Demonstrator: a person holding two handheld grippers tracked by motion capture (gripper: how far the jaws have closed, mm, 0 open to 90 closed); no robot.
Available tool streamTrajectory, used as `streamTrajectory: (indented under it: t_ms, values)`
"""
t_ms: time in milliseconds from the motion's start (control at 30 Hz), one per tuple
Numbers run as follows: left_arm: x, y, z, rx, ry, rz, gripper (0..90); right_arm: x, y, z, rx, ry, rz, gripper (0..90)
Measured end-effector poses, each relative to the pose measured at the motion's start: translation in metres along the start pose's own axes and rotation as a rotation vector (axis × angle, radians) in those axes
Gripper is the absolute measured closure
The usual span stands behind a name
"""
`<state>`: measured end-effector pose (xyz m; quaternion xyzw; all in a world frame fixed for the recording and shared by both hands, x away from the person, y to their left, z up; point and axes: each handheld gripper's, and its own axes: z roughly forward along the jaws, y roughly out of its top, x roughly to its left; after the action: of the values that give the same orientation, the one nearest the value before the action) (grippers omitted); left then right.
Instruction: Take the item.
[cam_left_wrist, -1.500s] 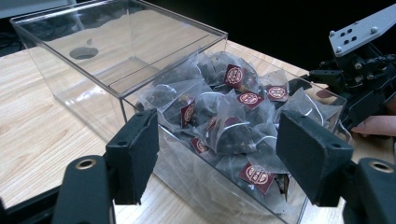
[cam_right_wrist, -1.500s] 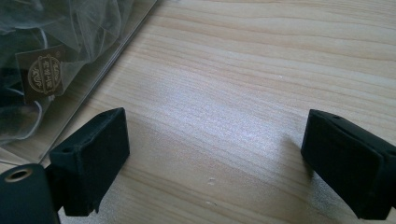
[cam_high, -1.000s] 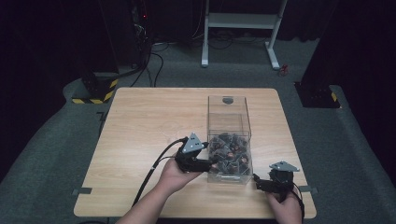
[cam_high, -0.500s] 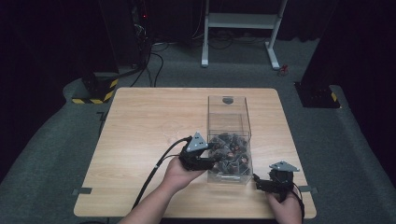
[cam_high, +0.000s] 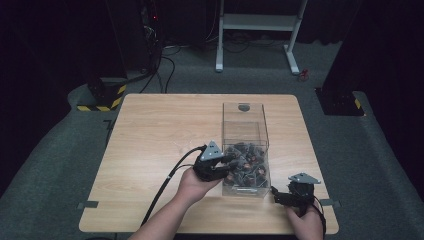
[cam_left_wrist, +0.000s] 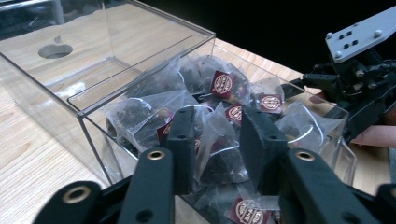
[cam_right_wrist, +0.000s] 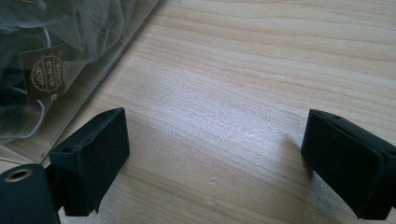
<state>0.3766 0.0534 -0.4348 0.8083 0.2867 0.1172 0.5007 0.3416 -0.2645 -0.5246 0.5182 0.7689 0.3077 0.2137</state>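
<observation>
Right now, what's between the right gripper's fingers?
Nothing but bare table, seen in the right gripper view. The right gripper stands wide open, with the clear box of tea bags off to one side.

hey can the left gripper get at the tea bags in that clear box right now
Probably yes. The clear box is open on top, and the left gripper is already over its rim with jaws apart, straddling a tea bag on the pile. Nothing blocks it.

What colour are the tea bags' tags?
Dark red with a gold emblem, on the tags; clearest in the left gripper view.
</observation>
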Motion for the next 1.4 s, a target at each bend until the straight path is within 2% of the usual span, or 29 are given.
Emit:
streamTrajectory:
  t_ms: [233,500,733,1400]
  values:
    - [0.002,-0.002,0.002,0.009,0.008,-0.012,78.6,0.0,0.0,0.0,0.0,0.0,0.0,7.7]
    - [0.002,-0.004,0.002,0.002,0.015,-0.001,89.4,0.0,0.0,0.0,0.0,0.0,0.0,7.7]
    - [0.002,-0.004,-0.001,-0.013,0.009,0.009,89.9,0.0,0.0,0.0,0.0,0.0,0.0,7.7]
    - [0.001,-0.004,-0.011,-0.062,-0.002,-0.017,89.8,0.0,0.0,0.0,0.001,0.0,0.002,7.7]
